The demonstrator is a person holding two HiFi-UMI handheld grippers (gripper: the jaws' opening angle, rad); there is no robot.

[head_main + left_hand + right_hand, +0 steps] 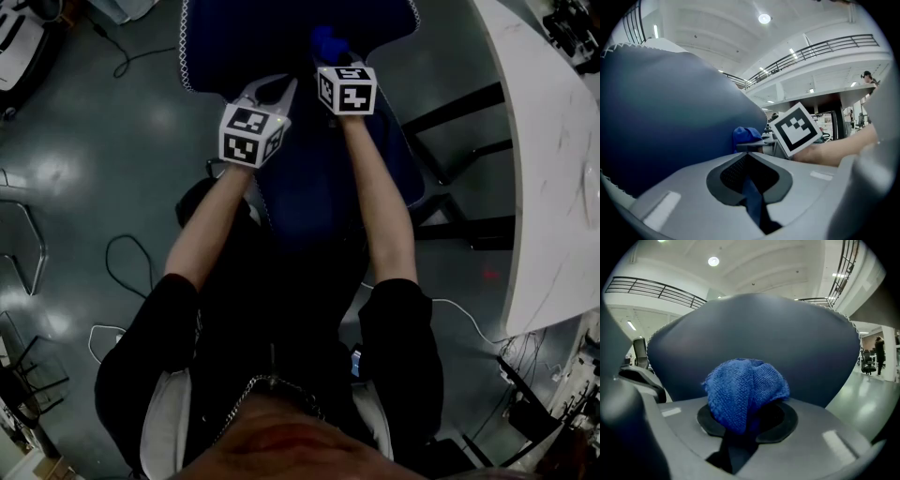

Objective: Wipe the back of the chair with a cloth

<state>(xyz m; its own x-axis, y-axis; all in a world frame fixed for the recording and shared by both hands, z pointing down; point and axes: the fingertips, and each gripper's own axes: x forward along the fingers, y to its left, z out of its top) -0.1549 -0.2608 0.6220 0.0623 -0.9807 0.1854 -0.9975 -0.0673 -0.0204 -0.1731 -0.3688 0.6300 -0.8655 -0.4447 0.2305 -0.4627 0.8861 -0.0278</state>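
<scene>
The wiping step looks to be in hand. The right gripper (pixel 334 62) is clenching a bunched, bright blue knitted cloth (pixel 745 390) in its fingers. The wad is bulging out past the fingertips and pointing at the dark blue padded chair back (pixel 754 329), which is filling the right gripper view just beyond them. From the head view the cloth (pixel 328 41) is sitting at the chair back (pixel 281 28), ahead of the right fingers, but no view is showing clearly whether it is pressing on the fabric or hanging just short of it.

The left gripper (pixel 750 173) is resting beside the right one, with the chair back (pixel 665 117) swelling up on the left of its fingers and the cloth (pixel 746 137) showing just past their tips. Its fingers are drawn together, leaving only a thin slot with a sliver of dark blue in it. I cannot tell whether that is nipped chair fabric or just the chair seen through the gap. In the head view the left gripper (pixel 274 90) is lying at the near left part of the back, so it may be steadying the chair.

The next move is probably calling for the right fingers to stay clenched, push the wad flat onto the padding and sweep it across and down. Meanwhile the left side should be holding the chair against swivelling or rolling away from the pressure.
</scene>
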